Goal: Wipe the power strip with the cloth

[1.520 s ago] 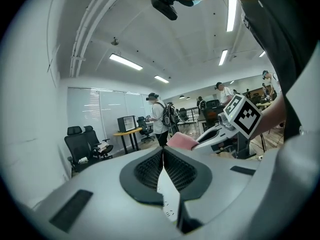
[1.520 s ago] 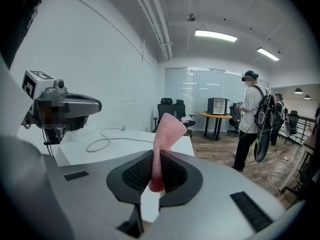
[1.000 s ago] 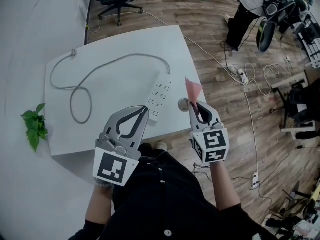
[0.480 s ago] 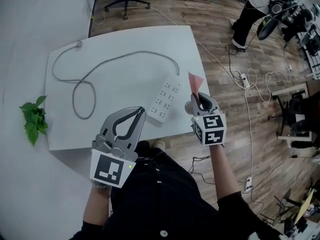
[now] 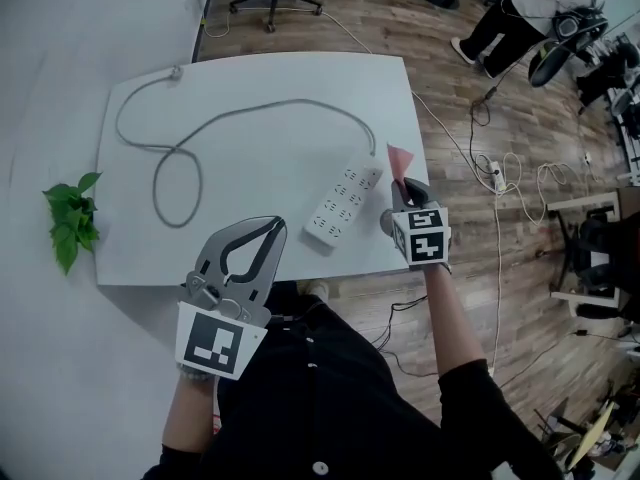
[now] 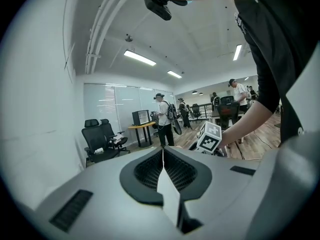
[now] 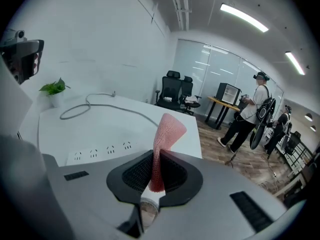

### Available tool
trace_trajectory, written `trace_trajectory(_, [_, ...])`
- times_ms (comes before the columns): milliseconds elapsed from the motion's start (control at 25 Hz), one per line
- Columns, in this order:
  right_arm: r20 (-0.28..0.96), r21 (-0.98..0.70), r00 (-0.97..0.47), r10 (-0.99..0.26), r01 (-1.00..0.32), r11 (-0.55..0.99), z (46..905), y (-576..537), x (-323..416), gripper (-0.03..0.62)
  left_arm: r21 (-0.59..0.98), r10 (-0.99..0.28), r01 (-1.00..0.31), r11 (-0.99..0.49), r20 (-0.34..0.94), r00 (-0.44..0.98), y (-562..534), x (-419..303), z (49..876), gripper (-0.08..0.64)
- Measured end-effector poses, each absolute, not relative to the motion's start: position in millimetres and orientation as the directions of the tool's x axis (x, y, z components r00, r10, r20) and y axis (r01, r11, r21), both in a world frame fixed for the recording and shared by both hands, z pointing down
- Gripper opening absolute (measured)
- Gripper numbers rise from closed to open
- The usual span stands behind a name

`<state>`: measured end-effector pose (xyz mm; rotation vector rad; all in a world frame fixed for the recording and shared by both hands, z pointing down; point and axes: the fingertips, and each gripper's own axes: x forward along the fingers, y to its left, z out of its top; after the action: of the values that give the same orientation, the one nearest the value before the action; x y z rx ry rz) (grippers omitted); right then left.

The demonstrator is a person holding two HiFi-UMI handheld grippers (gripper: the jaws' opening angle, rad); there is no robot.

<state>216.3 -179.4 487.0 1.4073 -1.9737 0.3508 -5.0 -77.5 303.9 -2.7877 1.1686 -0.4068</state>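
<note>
The right gripper (image 5: 409,188) is clamped on the cloth (image 5: 399,158), whose pink flap stands up past its tips. The left gripper (image 5: 272,226) has its jaws pressed together on nothing and hangs at the near edge of the table (image 5: 260,168). The strip (image 5: 345,206) lies just left of the right tool's tips, and its cord (image 5: 250,118) runs on ahead. To wipe well, tilt the right tool down so the flap, not the jaws, lies on the socket face, then draw it lightly along the strip's length. The left tool could pin the near end, since the strip looks light enough to slide.
</note>
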Motion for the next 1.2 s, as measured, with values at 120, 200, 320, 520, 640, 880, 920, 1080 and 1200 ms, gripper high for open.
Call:
trace_trajectory(120, [0.677, 0.174, -0.18, -0.714, -0.903, 0.393, 497.9, -187.4, 217.8, 0.049, -0.18, -0.722, -0.7, -0.691, 0.215, 0.658, -77.4, -12.6, 306.3, 0.018])
trace_trajectory(200, [0.695, 0.183, -0.174, -0.697, -0.895, 0.406, 508.4, -192.3, 219.0, 0.049, -0.18, -0.727, -0.705, -0.686, 0.221, 0.651, -77.9, -17.2, 308.7, 0.018])
trace_trajectory(320, [0.721, 0.193, -0.163, -0.674, -0.886, 0.421, 523.9, -198.4, 222.8, 0.049, -0.178, -0.734, -0.714, -0.677, 0.227, 0.64, -77.6, -22.1, 310.2, 0.018])
trace_trajectory(520, [0.742, 0.184, -0.164, -0.65, -0.882, 0.433, 537.2, -205.2, 219.9, 0.049, -0.179, -0.747, -0.727, -0.663, 0.232, 0.623, -78.2, -30.6, 311.8, 0.018])
trace_trajectory(640, [0.753, 0.186, -0.168, -0.636, -0.873, 0.451, 542.8, -207.9, 216.2, 0.049, -0.178, -0.753, -0.735, -0.654, 0.237, 0.614, -78.7, -34.5, 313.9, 0.018])
trace_trajectory(880, [0.767, 0.177, -0.182, -0.615, -0.862, 0.475, 549.0, -206.7, 207.5, 0.049, -0.18, -0.76, -0.741, -0.647, 0.23, 0.608, -80.2, -38.8, 313.6, 0.018])
trace_trajectory(920, [0.769, 0.177, -0.184, -0.613, -0.86, 0.48, 550.4, -205.5, 206.1, 0.049, -0.183, -0.76, -0.74, -0.647, 0.226, 0.609, -80.3, -39.0, 313.5, 0.018])
trace_trajectory(1080, [0.772, 0.171, -0.195, -0.605, -0.853, 0.494, 552.2, -201.8, 200.6, 0.049, -0.182, -0.759, -0.739, -0.649, 0.226, 0.61, -80.2, -38.3, 313.7, 0.018])
trace_trajectory(1200, [0.773, 0.168, -0.203, -0.601, -0.848, 0.502, 551.5, -198.4, 197.9, 0.049, -0.182, -0.757, -0.737, -0.651, 0.228, 0.613, -80.2, -36.2, 312.7, 0.018])
